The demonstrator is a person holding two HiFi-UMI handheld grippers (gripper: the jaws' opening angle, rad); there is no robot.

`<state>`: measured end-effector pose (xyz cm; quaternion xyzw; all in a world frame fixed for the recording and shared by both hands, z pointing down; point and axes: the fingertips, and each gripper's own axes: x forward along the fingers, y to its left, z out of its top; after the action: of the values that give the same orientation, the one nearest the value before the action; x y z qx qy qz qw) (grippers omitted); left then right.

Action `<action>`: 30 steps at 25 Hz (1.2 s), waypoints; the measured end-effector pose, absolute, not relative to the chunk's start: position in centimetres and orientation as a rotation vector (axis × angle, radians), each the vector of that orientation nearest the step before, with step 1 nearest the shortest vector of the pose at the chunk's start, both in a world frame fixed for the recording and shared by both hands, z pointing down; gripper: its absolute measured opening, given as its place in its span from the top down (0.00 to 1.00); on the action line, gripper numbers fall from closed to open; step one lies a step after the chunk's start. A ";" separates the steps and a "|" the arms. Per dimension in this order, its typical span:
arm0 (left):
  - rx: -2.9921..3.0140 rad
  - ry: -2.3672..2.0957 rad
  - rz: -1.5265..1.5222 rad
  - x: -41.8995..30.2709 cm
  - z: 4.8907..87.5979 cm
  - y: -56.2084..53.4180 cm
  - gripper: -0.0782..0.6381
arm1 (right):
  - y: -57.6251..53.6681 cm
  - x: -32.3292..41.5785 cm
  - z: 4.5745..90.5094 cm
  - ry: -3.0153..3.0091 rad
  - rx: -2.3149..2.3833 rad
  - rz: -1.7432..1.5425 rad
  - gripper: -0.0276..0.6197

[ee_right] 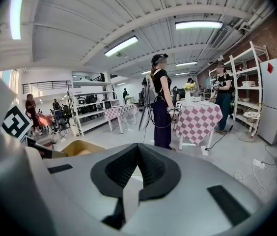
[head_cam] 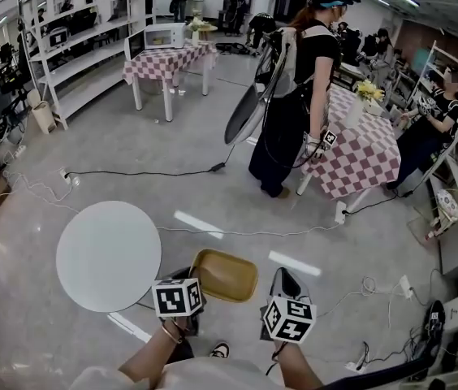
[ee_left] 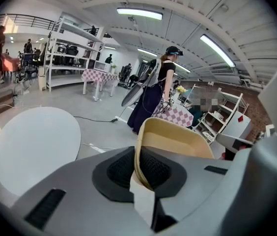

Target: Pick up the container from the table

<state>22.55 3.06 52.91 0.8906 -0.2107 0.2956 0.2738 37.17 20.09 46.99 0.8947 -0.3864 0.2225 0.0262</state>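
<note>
The left tongs (ee_left: 137, 167) pinch the container (ee_left: 175, 140) by its rim to carry it, worktop (ee_left: 35, 146) to their left; right tongs (ee_right: 137, 173) closed, empty.

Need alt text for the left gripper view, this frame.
The left gripper has its jaws clamped on the rim of a tan container, clear of the round white table at left. A person in black stands beyond.

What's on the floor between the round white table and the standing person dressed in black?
Just shiny grey floor, crossed by a thin pale cable; the head view shows it.
</note>
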 end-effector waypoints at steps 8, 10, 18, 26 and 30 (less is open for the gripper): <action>2.428 -0.458 0.810 23.7 52.4 1.9 0.84 | 20.8 37.1 45.6 -1.047 2.854 0.665 0.92; 2.443 -0.431 0.815 24.1 52.1 1.5 0.84 | 20.8 37.1 45.4 -1.015 2.878 0.661 0.92; 2.461 -0.369 0.860 25.0 52.1 0.8 0.84 | 21.0 36.5 45.6 -0.932 2.918 0.679 0.92; 2.472 -0.335 0.876 25.7 52.4 1.7 0.84 | 21.8 36.9 45.9 -0.915 2.930 0.687 0.92; 2.490 -0.330 0.867 26.3 51.9 1.3 0.84 | 21.4 37.4 45.7 -0.922 2.911 0.687 0.92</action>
<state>26.28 1.31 51.87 0.9097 -0.1205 0.3168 0.2400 37.35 21.38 45.65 0.9300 -0.2945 0.2197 0.0060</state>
